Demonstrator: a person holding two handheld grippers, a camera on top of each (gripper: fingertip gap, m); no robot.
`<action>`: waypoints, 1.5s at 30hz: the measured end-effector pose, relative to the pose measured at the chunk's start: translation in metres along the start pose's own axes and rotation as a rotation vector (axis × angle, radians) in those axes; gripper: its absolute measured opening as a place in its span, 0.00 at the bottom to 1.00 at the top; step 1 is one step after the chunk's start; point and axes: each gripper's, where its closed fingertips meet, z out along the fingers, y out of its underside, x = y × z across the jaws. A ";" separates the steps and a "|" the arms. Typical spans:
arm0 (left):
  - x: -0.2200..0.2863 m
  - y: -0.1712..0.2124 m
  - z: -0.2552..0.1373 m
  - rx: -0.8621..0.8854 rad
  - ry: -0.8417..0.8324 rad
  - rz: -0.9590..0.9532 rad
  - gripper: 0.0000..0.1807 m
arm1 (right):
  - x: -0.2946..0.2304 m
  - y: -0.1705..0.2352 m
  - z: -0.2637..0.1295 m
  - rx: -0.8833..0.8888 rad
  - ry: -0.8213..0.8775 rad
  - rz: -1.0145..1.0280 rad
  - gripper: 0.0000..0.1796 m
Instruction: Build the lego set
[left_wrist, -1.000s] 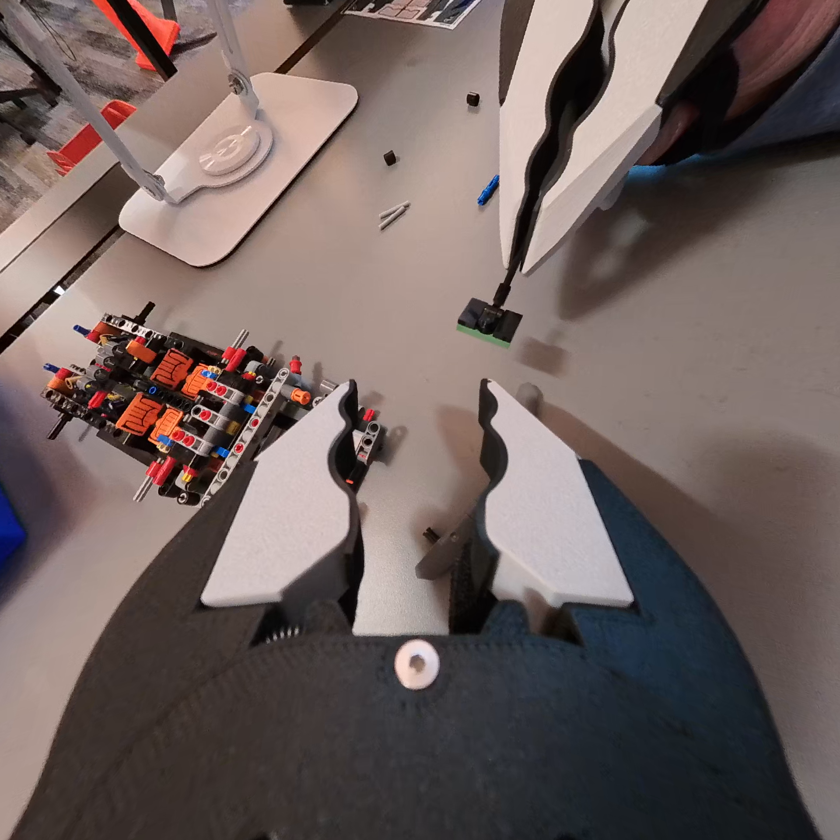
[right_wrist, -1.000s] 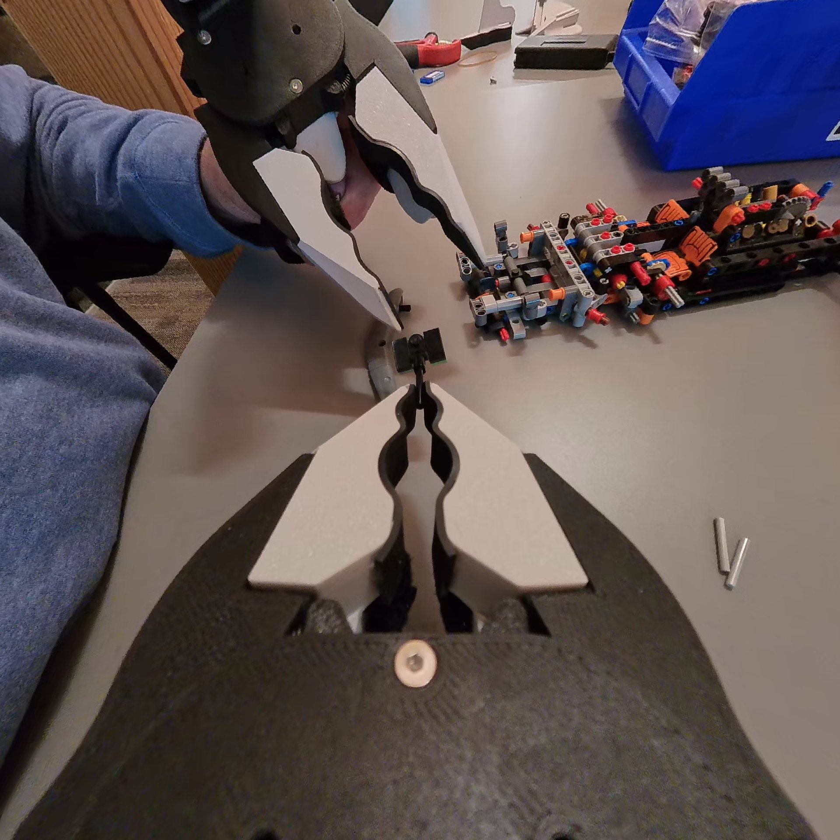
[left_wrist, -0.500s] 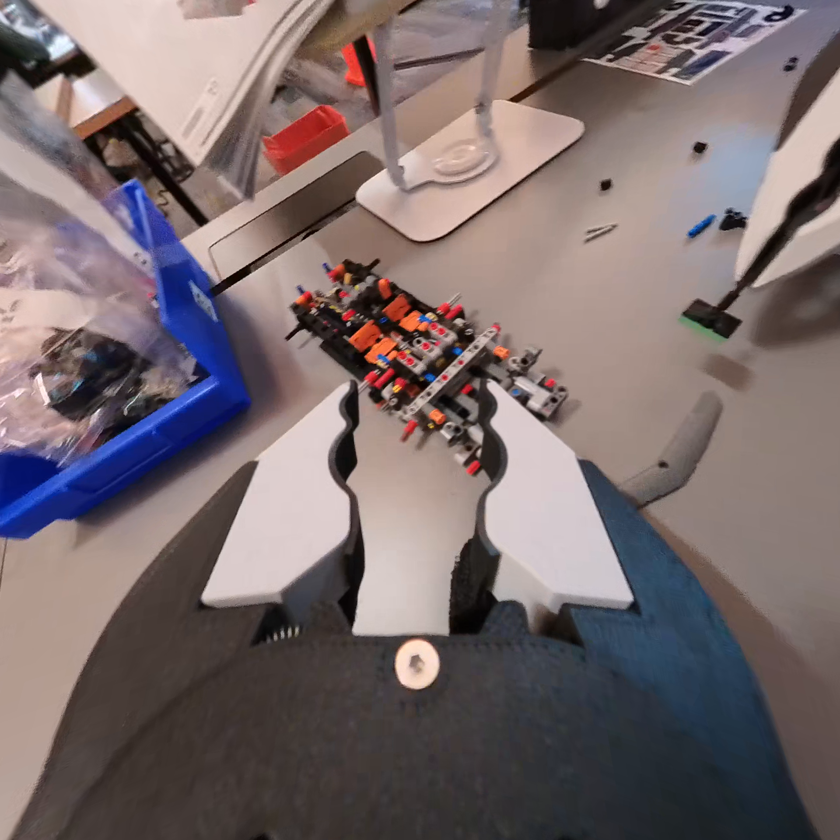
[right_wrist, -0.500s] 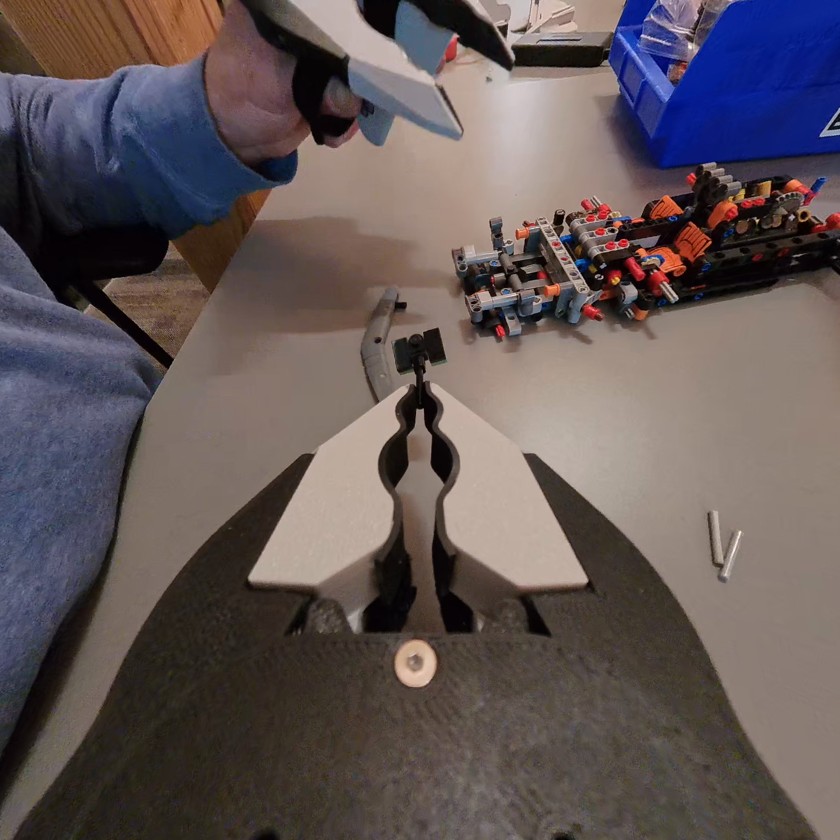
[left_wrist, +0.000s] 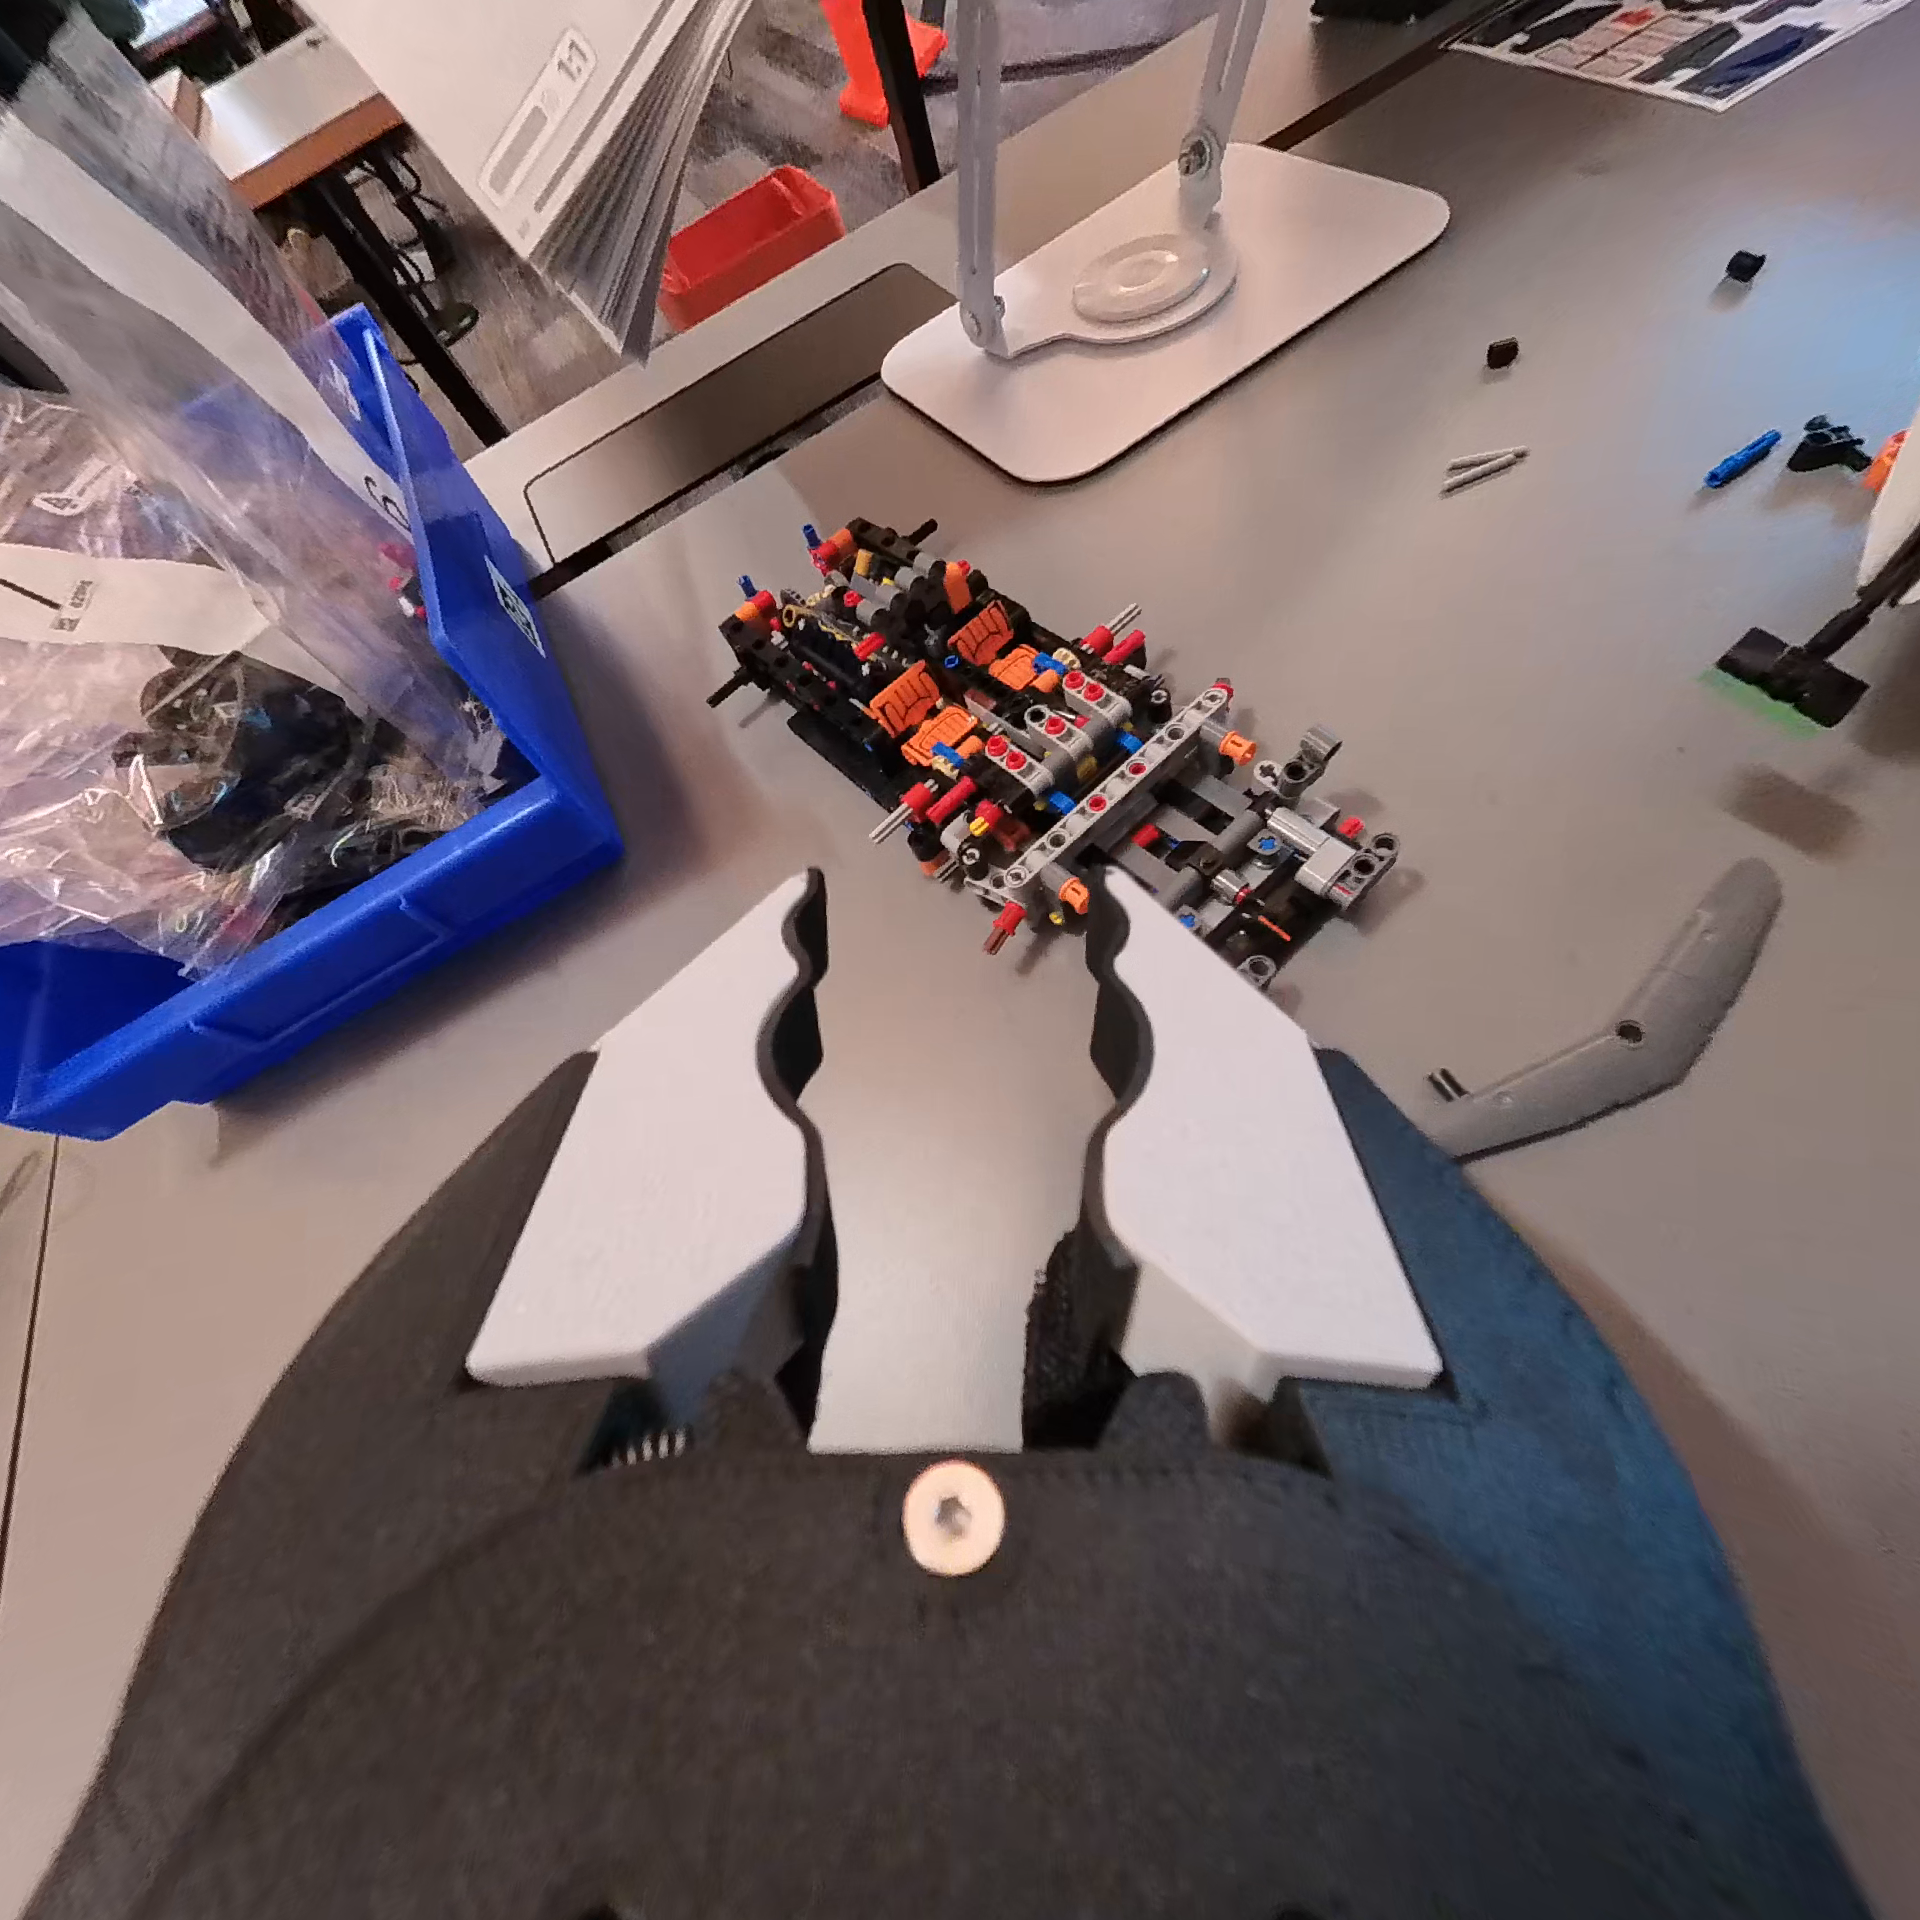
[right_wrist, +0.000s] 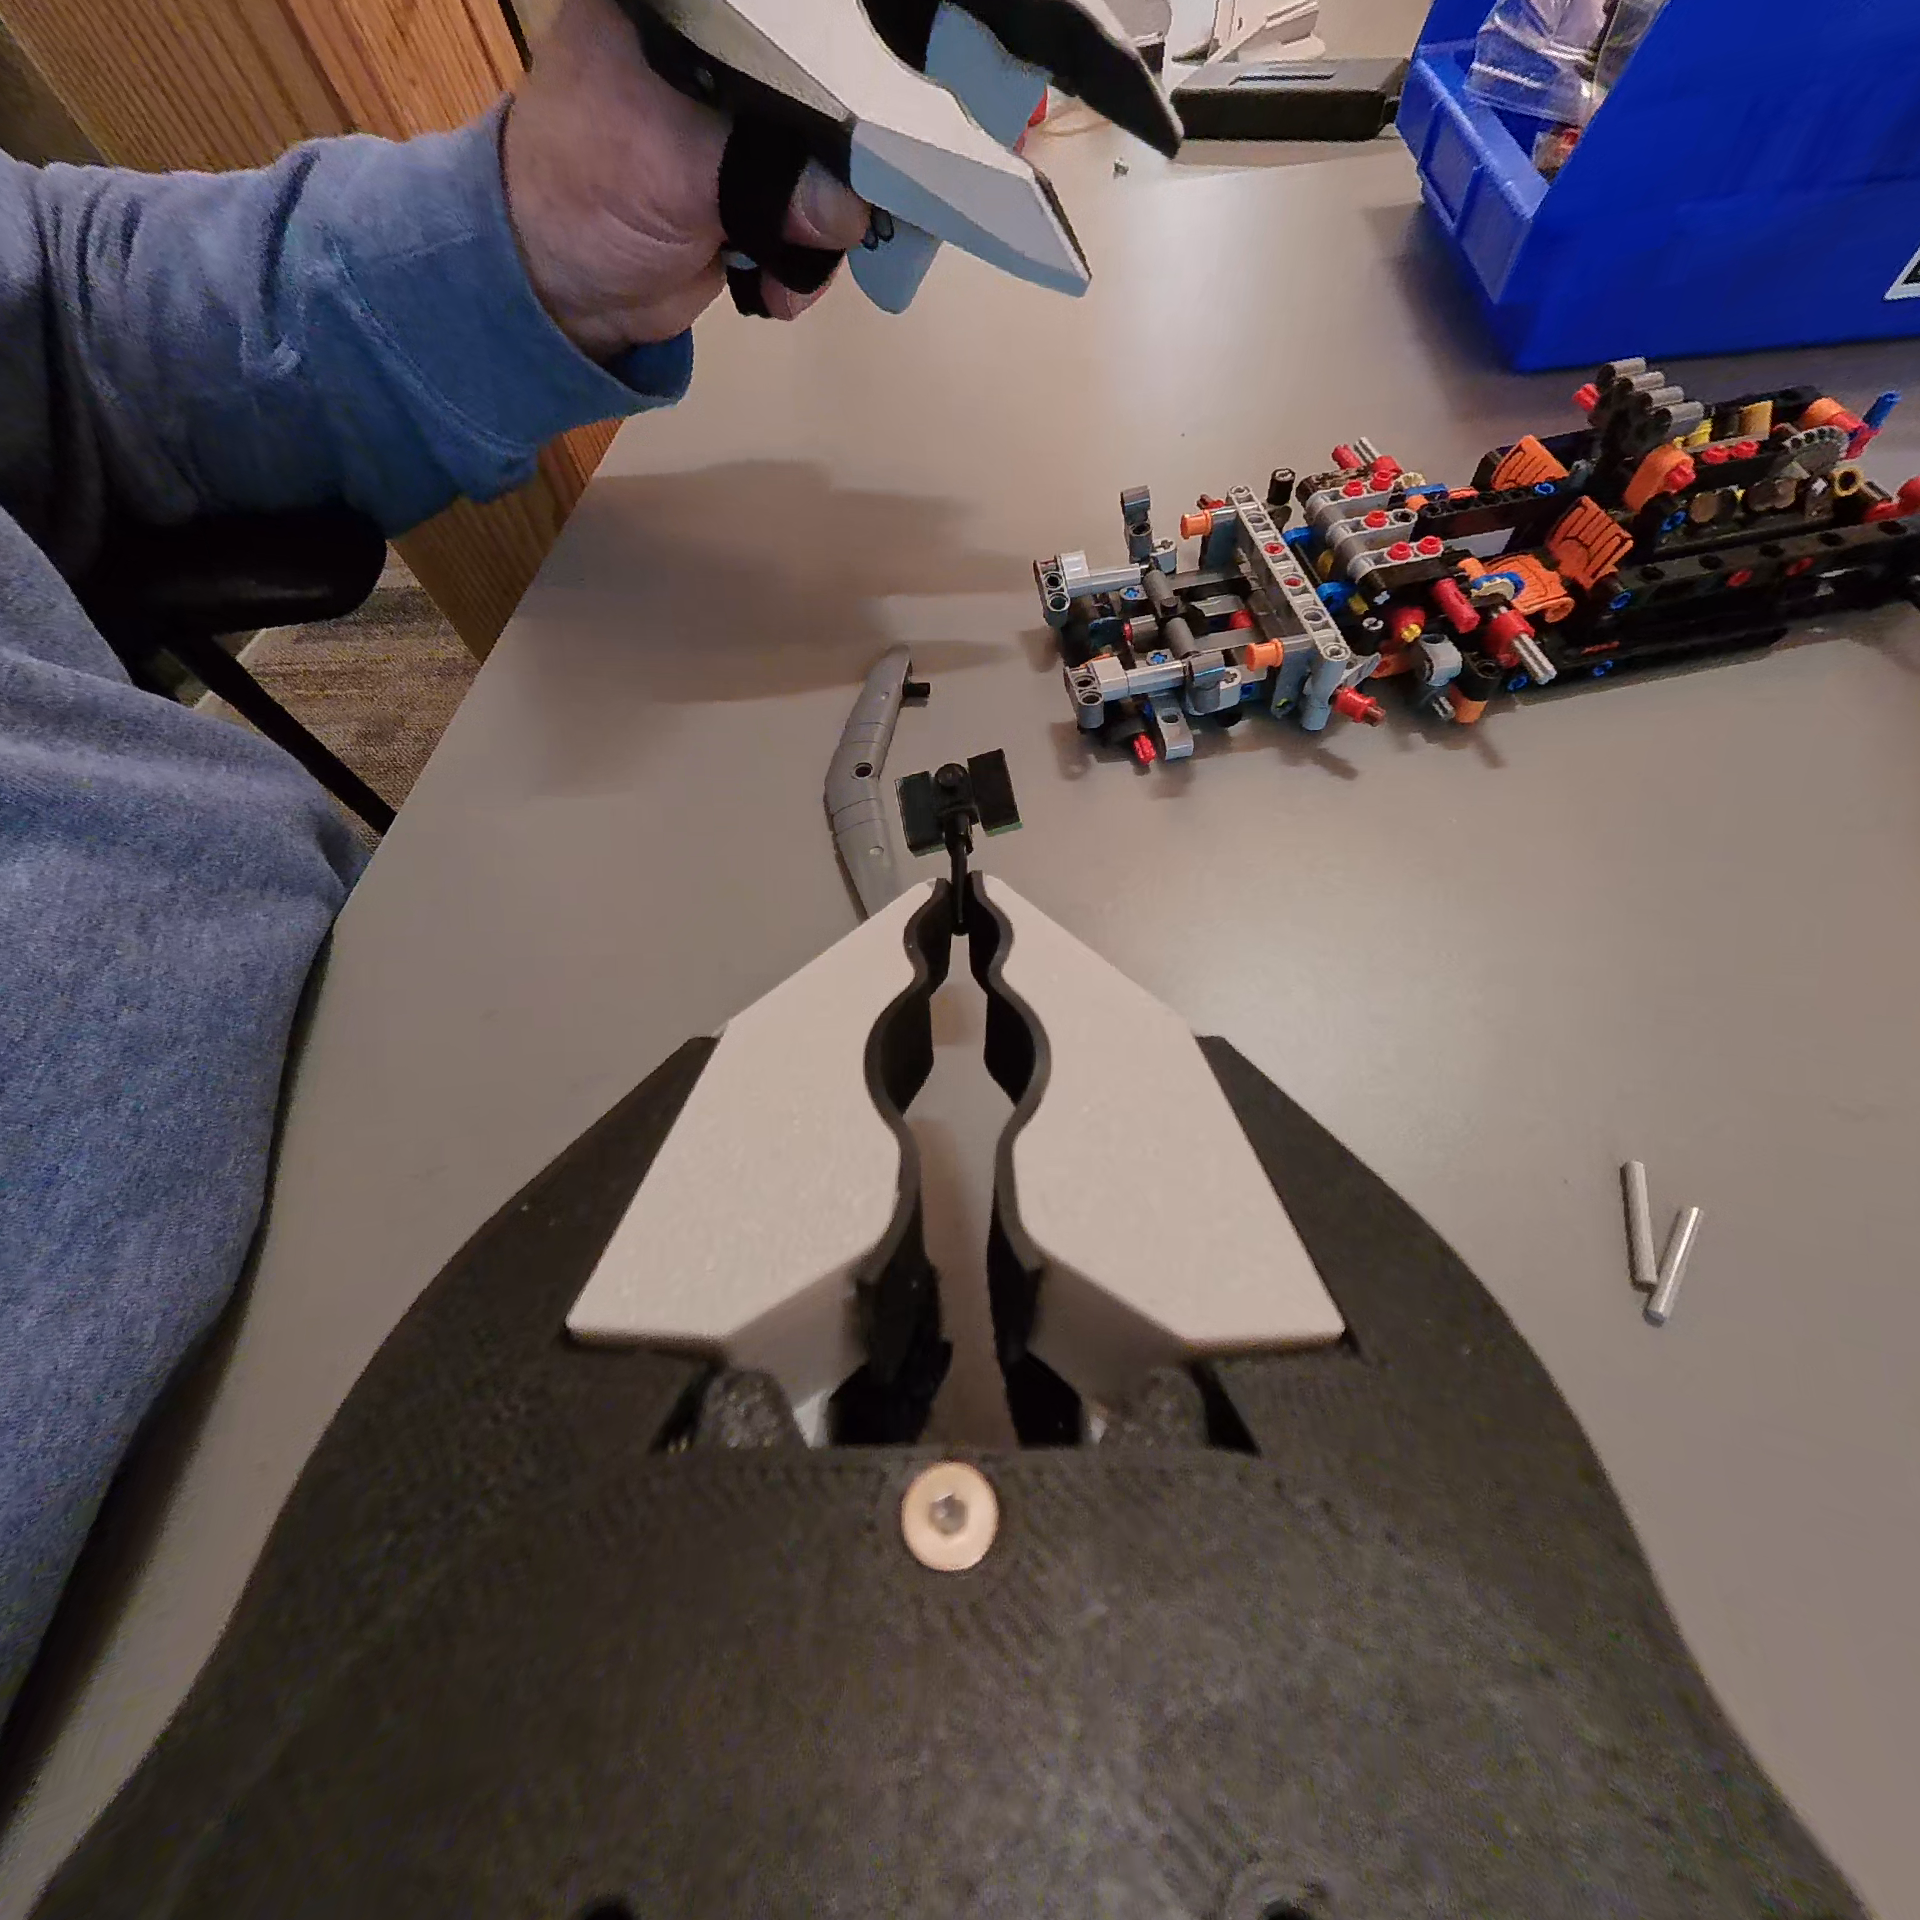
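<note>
From the left wrist view, our left hand-held gripper (left_wrist: 956, 914) hangs wide apart and empty above the grey tabletop (left_wrist: 1455, 1403), aimed at the multicoloured, partly built lego chassis (left_wrist: 1049, 748), probably ready to steady it; a curved grey plastic panel piece (left_wrist: 1621, 1049) lies to its right. From the right wrist view, our right hand-held gripper (right_wrist: 961, 894) is pinched closed on a thin black axle stuck into a small black square plate (right_wrist: 956, 800), likely gripped by that stem so the plate stays free for fitting.
</note>
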 end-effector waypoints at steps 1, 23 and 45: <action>0.000 0.001 0.001 -0.004 0.001 -0.002 0.27 | 0.000 0.000 0.000 0.000 -0.001 0.000 0.00; 0.011 0.024 0.022 -0.057 0.091 -0.060 0.20 | 0.001 0.001 -0.001 -0.001 0.003 -0.001 0.00; 0.015 0.026 0.023 -0.061 0.113 -0.065 0.20 | 0.001 0.001 -0.002 -0.002 0.004 -0.005 0.00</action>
